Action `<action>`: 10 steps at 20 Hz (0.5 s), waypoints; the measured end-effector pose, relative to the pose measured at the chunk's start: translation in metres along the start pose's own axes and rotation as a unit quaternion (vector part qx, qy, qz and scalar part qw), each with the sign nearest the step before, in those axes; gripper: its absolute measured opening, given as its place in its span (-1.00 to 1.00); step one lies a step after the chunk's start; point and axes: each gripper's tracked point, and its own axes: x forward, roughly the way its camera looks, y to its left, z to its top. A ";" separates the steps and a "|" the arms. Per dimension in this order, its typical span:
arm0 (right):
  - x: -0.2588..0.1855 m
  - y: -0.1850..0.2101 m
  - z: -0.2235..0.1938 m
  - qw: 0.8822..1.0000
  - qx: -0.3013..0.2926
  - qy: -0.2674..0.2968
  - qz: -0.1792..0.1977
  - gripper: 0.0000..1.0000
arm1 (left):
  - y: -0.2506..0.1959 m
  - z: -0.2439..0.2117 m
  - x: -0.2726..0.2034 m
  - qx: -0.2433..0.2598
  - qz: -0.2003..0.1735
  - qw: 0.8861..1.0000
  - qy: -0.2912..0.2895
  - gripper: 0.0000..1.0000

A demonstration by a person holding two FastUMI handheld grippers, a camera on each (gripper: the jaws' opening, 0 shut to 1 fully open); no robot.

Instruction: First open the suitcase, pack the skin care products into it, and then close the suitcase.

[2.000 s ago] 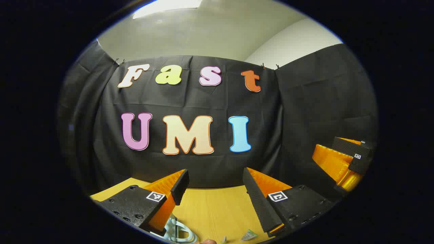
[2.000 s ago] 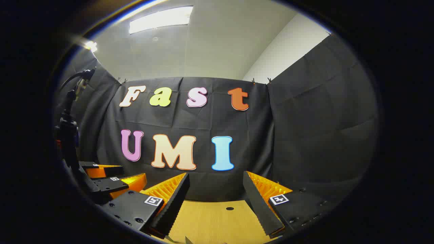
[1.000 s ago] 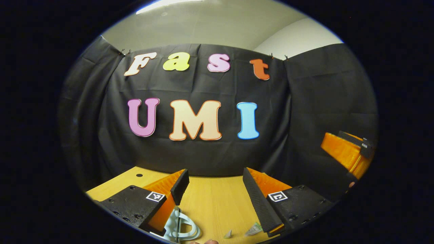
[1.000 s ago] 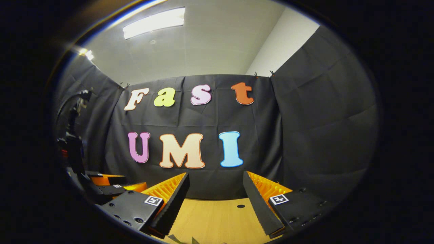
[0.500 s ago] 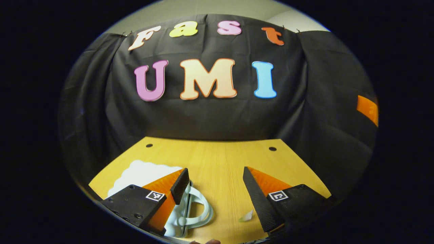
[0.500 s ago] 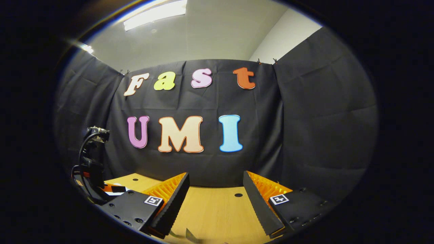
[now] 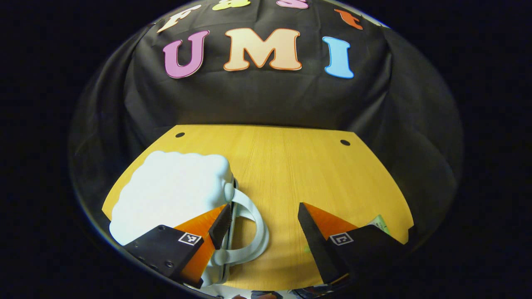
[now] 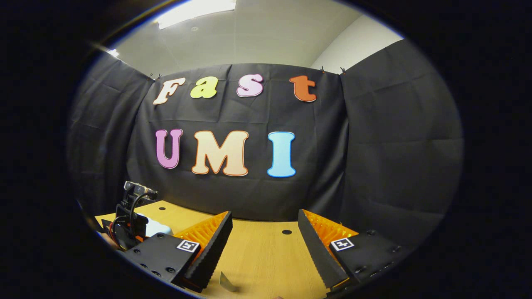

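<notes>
On the wooden worktop, seen from the left gripper view, a small pale blue suitcase with a scalloped, cloud-like outline lies flat and closed, its smooth looped handle arching toward the middle of the board. The left gripper hangs low over it with its fingers spread apart and gripping nothing; the left-hand finger overlaps the case's edge beside the handle, though whether it touches cannot be told. The case's near corner is cut off behind the gripper body. Near the right-hand finger a pale green sachet peeks out, mostly hidden. Two round holes mark the far edge of the grained board, which meets the creased black cloth wall. From the right gripper view, the right gripper is held above the worktop with its ridged fingers wide apart and empty. A thin, pale scrap lies between them, too small to identify. Far off at the left, a cabled camera mount partly covers a sliver of the suitcase.
</notes>
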 end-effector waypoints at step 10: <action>-0.007 -0.009 -0.009 1.000 -0.014 0.008 -0.013 0.96 | -0.001 -0.035 0.033 0.009 -0.002 0.995 0.103 0.89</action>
